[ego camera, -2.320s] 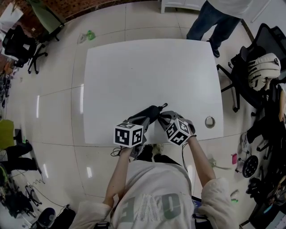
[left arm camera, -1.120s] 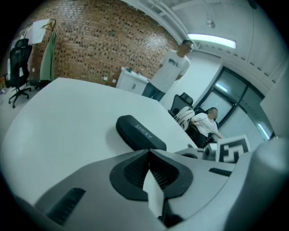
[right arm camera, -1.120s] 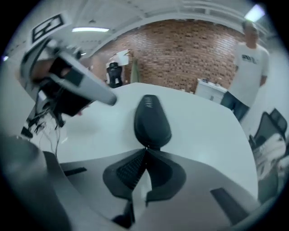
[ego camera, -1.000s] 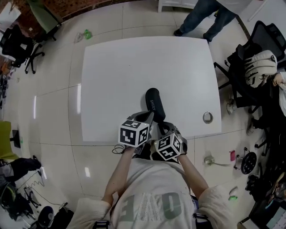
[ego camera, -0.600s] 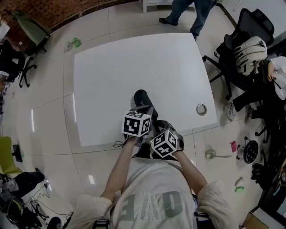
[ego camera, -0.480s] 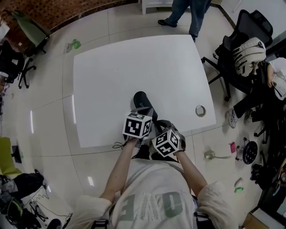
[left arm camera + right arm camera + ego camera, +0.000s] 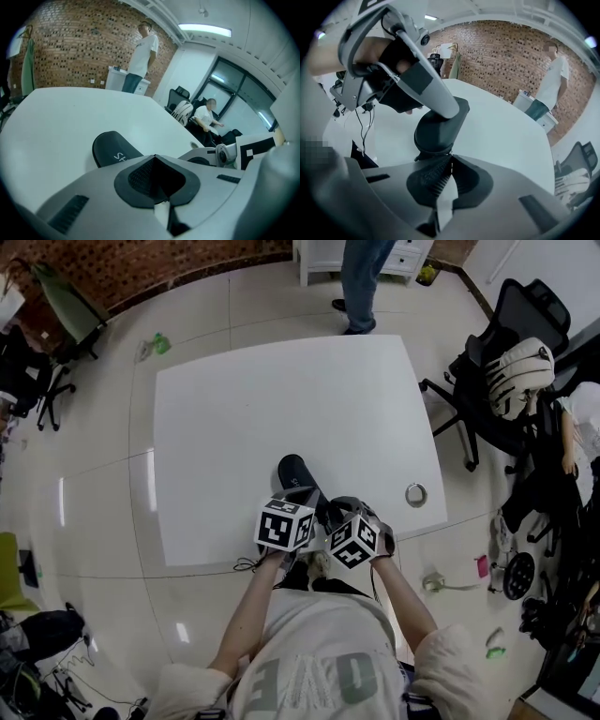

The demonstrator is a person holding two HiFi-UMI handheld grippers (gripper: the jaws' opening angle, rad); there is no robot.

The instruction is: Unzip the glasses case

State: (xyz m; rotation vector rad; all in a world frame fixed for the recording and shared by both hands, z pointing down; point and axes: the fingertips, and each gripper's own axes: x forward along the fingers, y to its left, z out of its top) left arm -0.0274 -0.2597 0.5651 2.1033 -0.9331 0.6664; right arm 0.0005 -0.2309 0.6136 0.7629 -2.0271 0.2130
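A black glasses case (image 7: 293, 472) lies on the white table (image 7: 281, 390) close to the front edge, its long side pointing away from me. Both grippers sit at its near end. In the left gripper view my left gripper (image 7: 154, 157) has its pads pressed together, and the case (image 7: 112, 145) shows just beyond the tips. The right gripper view shows my right gripper (image 7: 450, 153) shut, with its tips at the case's (image 7: 436, 129) near rim. The left gripper's finger (image 7: 447, 105) lies against the case's top. Whether either pinches a zipper pull is hidden.
A small metal ring (image 7: 415, 493) lies on the table near its right edge. A person (image 7: 361, 277) stands at the far side. Office chairs, one draped with a white jacket (image 7: 520, 381), stand to the right, and cables trail on the floor at the left.
The case, first held crosswise at the table's front edge, now lies on the table pointing away. Both grippers have stayed at its near end. The person at the far side has walked left.
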